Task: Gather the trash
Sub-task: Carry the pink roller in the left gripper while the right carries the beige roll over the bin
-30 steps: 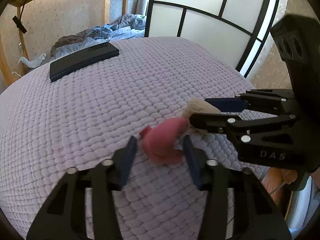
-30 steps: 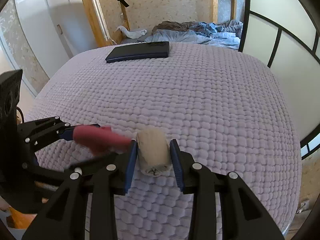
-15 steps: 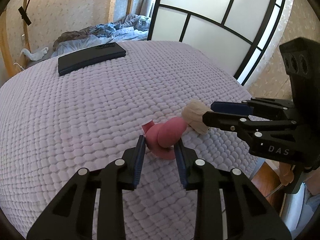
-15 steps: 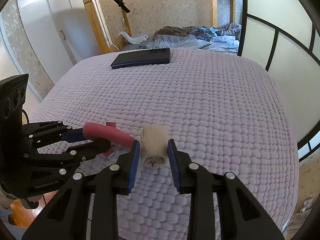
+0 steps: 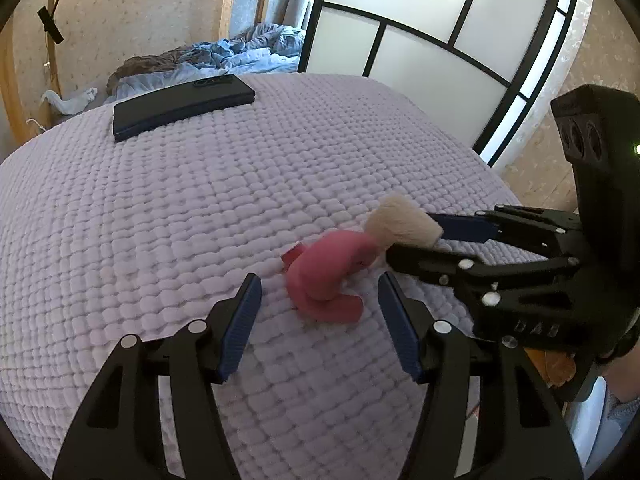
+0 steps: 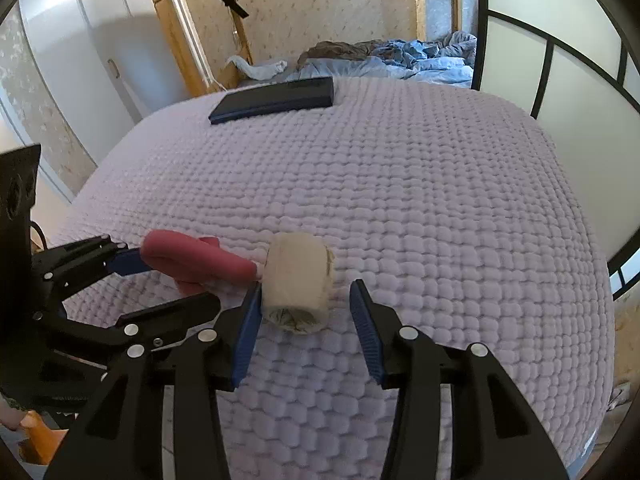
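Left claw (image 5: 320, 316): jaws have just been opening and now stand apart, clear of the pink curled scrap (image 5: 326, 276) lying on the bed between them; neither blue pad touches it.

Right claw (image 6: 306, 322): jaws have also just been opening. The beige roll (image 6: 298, 280) lies on the quilt between them, hard against the left-hand pad; the other pad stands off with a visible gap. No grip.

Both items rest on the lilac quilted bedspread (image 6: 420, 200), near its front edge, pink scrap end-on to the beige roll, just beside or touching it; contact cannot be resolved.

Further back, well apart from both: flat dark case (image 5: 182, 106) on the bedspread near its far edge.

Beyond the bed: rumpled blue bedding (image 5: 240, 54), wooden post (image 6: 176, 32), panelled screen (image 5: 420, 40).
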### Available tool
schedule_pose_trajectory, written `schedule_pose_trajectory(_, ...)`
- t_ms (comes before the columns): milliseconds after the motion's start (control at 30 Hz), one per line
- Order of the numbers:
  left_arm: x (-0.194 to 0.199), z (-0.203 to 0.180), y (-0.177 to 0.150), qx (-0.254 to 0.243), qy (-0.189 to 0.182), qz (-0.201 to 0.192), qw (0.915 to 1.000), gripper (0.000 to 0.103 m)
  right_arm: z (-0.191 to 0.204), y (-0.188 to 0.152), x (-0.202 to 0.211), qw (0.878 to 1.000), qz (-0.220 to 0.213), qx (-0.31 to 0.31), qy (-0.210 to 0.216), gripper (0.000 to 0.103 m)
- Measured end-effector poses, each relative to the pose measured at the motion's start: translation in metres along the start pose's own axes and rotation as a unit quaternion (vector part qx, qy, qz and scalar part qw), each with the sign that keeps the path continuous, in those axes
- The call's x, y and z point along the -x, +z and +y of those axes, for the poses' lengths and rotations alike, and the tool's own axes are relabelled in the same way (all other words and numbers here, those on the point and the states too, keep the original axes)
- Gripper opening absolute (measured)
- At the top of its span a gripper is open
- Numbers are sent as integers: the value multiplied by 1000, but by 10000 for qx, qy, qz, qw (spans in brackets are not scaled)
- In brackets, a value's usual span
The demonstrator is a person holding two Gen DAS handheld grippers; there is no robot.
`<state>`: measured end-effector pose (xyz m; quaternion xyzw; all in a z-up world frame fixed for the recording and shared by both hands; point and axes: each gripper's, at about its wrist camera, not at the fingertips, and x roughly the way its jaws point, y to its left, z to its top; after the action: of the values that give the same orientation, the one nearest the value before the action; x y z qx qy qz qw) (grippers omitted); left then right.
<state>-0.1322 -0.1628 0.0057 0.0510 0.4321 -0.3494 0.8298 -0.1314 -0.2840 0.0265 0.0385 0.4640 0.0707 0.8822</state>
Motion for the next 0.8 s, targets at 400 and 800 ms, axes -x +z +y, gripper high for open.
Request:
schedule_pose_trajectory(400, 3, 2, -1, -45, -12, -17, 10000, 38, -6, 0, 17, 9997, -173, -63, 180, 31)
schedule_pose_trajectory(800, 31, 5, -15, 70, 88, -39, 9999, 38, -8, -19, 44, 9981, -214, -382, 443, 31)
